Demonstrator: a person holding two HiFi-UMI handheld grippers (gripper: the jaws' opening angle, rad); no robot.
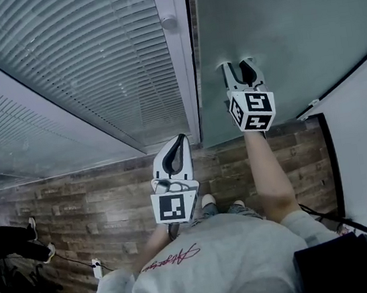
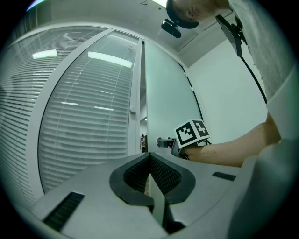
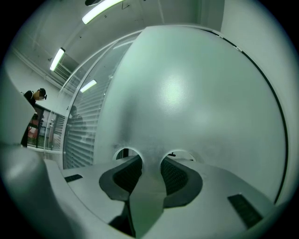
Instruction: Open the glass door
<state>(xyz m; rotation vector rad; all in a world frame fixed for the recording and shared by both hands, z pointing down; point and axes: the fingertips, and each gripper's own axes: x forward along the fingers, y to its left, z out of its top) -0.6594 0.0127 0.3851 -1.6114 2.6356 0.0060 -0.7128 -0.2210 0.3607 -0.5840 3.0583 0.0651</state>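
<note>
The frosted glass door (image 1: 274, 21) fills the top right of the head view. My right gripper (image 1: 240, 67) points level at it with its tips against the glass. In the right gripper view the right gripper (image 3: 150, 161) has its pads pressed on a pale strip, the door handle (image 3: 150, 177), which runs back between the jaws. From the left gripper view, metal handle fittings (image 2: 162, 141) show at the door's (image 2: 163, 93) edge, just ahead of the right gripper's marker cube (image 2: 191, 133). My left gripper (image 1: 180, 139) hangs lower, in front of the door frame, shut and empty.
A white frame post (image 1: 177, 55) stands left of the door, with a glass wall with slatted blinds (image 1: 91, 67) beyond it. A white wall (image 1: 365, 137) closes the right side. The floor (image 1: 96, 202) is wood plank. A black cable (image 1: 357, 226) lies at my right. A person (image 3: 32, 116) stands far off, left.
</note>
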